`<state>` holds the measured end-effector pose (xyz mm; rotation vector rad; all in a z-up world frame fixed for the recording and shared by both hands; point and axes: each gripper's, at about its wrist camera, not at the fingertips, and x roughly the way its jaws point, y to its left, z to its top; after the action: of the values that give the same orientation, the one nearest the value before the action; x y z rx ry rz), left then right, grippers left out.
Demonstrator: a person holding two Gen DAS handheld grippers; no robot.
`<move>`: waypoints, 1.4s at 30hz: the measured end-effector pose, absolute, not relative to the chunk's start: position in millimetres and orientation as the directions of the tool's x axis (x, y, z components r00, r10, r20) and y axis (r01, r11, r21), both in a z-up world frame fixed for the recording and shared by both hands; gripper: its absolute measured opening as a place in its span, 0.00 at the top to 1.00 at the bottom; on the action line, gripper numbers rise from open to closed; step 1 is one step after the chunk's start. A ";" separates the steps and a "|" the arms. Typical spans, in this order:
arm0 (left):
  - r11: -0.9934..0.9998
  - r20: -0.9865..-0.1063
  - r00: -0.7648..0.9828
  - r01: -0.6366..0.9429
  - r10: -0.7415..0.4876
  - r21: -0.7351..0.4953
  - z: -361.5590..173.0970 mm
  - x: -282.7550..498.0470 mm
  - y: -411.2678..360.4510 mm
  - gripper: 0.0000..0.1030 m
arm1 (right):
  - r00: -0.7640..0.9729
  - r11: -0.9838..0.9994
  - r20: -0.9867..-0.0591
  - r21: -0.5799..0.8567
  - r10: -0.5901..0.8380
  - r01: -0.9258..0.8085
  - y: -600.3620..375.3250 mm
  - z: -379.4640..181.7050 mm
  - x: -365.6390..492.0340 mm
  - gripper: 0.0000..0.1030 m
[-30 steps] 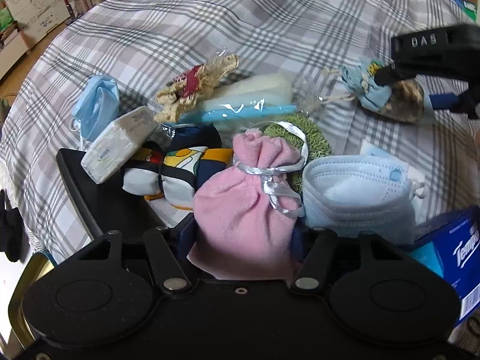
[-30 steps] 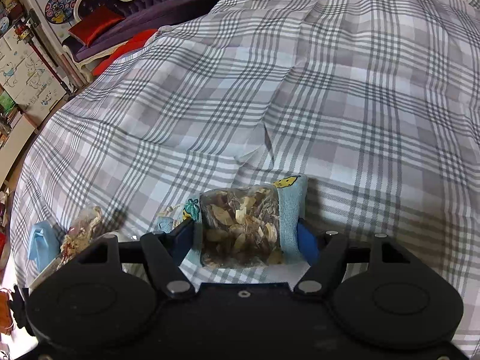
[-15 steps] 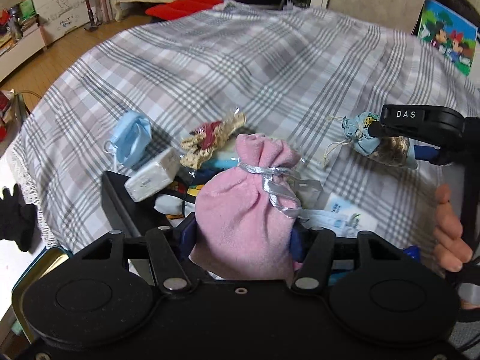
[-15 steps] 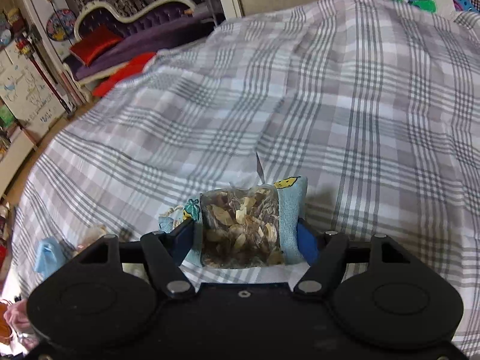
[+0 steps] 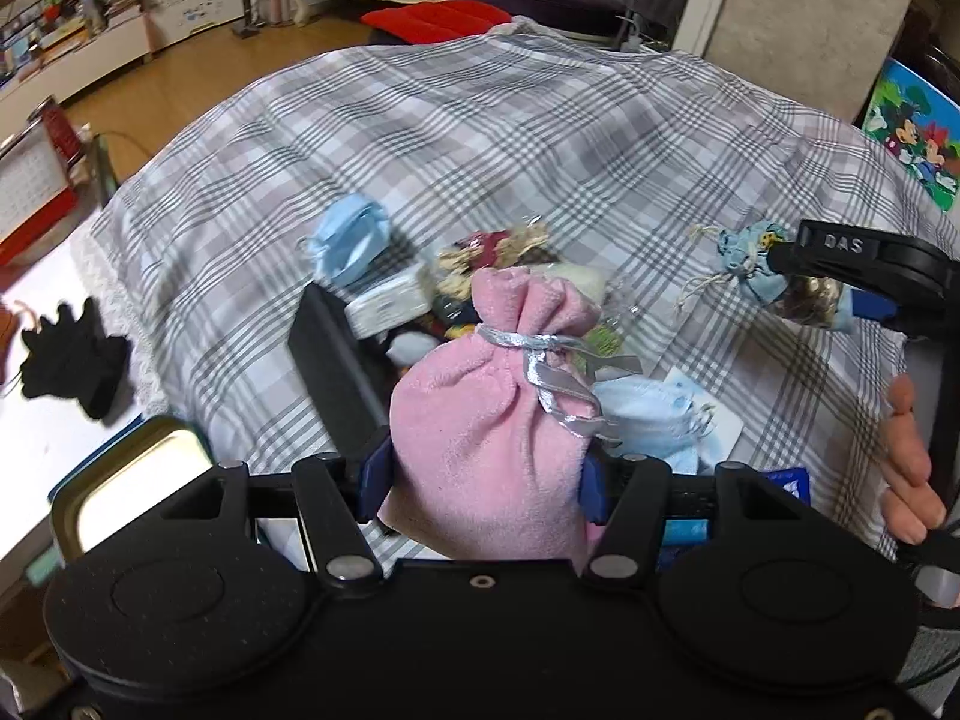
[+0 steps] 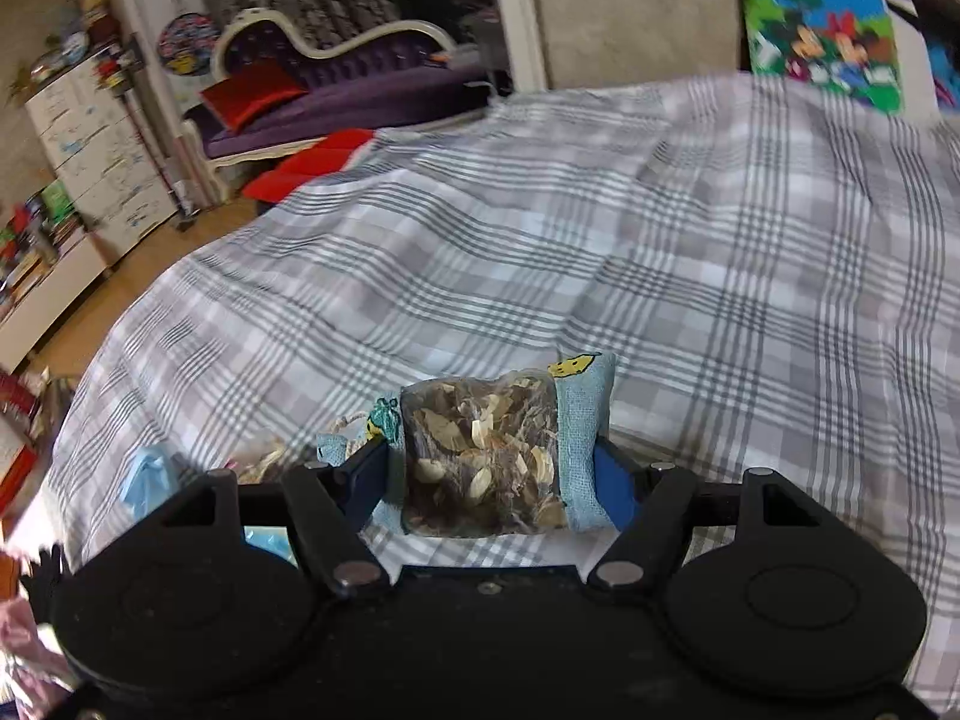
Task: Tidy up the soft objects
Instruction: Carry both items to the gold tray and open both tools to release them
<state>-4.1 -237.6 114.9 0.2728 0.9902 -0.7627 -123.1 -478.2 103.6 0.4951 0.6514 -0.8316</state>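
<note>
Two pouches in hand, rest of pile untouched so far.

Nearest, left view: left gripper clamped partway on pink pouch, blue pads pressing both flanks, silver ribbon at neck, pouch upright and clear of bed. Just beyond and below: black tray, leaning at edge of pile, nothing visibly sorted into it. Around it, loose on plaid bedspread: white face mask, blue tissue pack mostly hidden behind gripper, wrapped soap-like block, patterned cloth, straw-trimmed packet, blue mask a bit apart to left. Gold tin beside bed edge at lower left; can't tell if it's the destination. Black glove on white surface, off bed.

Right side: right gripper closed about halfway on potpourri sachet, blue burlap ends squeezed by pads, clear window facing camera, twine end poking left. Same sachet seen from left view hanging above bedspread, well apart from pile. Hand visible on right gripper's handle.

Far: open stretch of bedspread ahead of right gripper, no sorted group visible on it.

Judging progress: early. Both grips secure, both items airborne, none placed. Left to do: pick drop spots, set both down, then clear remaining masks, packets, cloth. Grouping scheme not evident from views.
</note>
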 end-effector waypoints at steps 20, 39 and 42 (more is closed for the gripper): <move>0.901 -0.888 0.366 0.418 -0.280 -0.113 73.4 29.8 -61.2 0.45 | 0.612 0.806 -0.744 0.175 -0.268 0.565 -275.5 110.0 -129.9 0.31; 0.967 -0.908 0.378 0.237 -0.179 -0.092 16.4 92.9 10.6 0.45 | 0.443 0.961 -0.895 0.077 -0.050 0.264 -102.0 44.7 -44.5 0.31; 0.967 -0.911 0.373 0.240 -0.175 -0.087 13.9 100.3 10.0 0.43 | 0.444 0.967 -0.895 0.074 -0.043 0.243 -97.0 42.5 -32.0 0.28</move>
<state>100.3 10.0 13.9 0.0637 1.1581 -0.2661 -32.0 -97.0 42.5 0.2026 1.0986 -0.1789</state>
